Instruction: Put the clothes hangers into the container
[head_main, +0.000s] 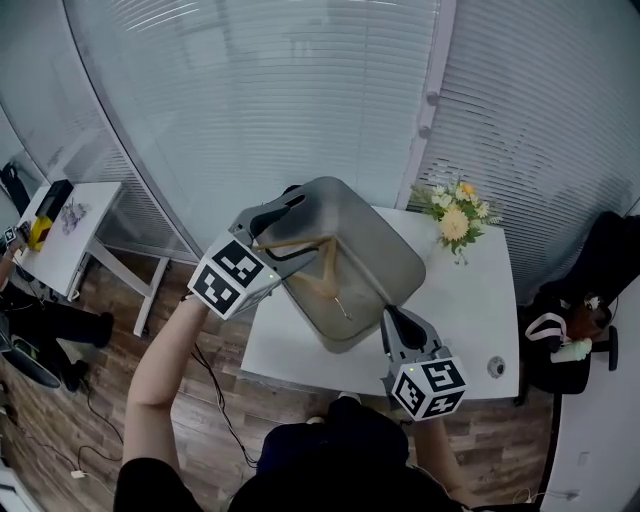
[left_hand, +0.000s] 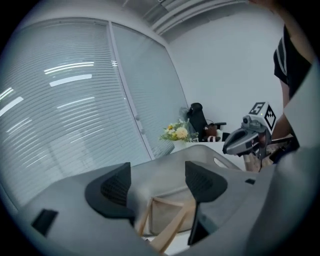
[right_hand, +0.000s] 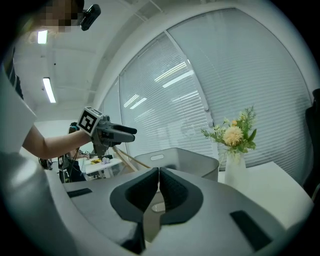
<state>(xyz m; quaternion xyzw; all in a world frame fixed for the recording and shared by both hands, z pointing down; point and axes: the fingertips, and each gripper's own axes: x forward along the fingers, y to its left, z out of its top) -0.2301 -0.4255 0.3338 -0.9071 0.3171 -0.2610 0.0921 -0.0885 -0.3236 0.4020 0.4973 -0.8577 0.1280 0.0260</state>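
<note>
1. Far left of the head view, a small side table (head_main: 70, 225) w/ odd bits stands well apart from the work. It plays no part in the task.
2. Left gripper (head_main: 298, 226) hangs over the near-left rim of the container (head_main: 395, 255). Its jaws are spread wide, w/ a clear gap between the pads. That reads as a let-go pose, not a pinch.
3. Wooden hanger (head_main: 328, 270) runs from between those jaws down into the container, hook end lowest and near the floor. In the left gripper view it sits low by the jaw roots, against the right-hand one. Can't tell if that jaw bears its weight. Prob. it's tilted hook-first so it slides in w/o catching the rim.
4. The container sits on the white table (head_main: 470, 300), tipped or angled toward the person, which makes the drop easier.
5. Right gripper (head_main: 393, 320) waits just beside the container's near-right corner. Its jaws are pressed together w/ nothing between them, i.e. idle. Likely it's parked close to steady the bin if needed.
6. Flowers (head_main: 455, 218) in a vase stand at the table's far right, clear of both arms.
</note>
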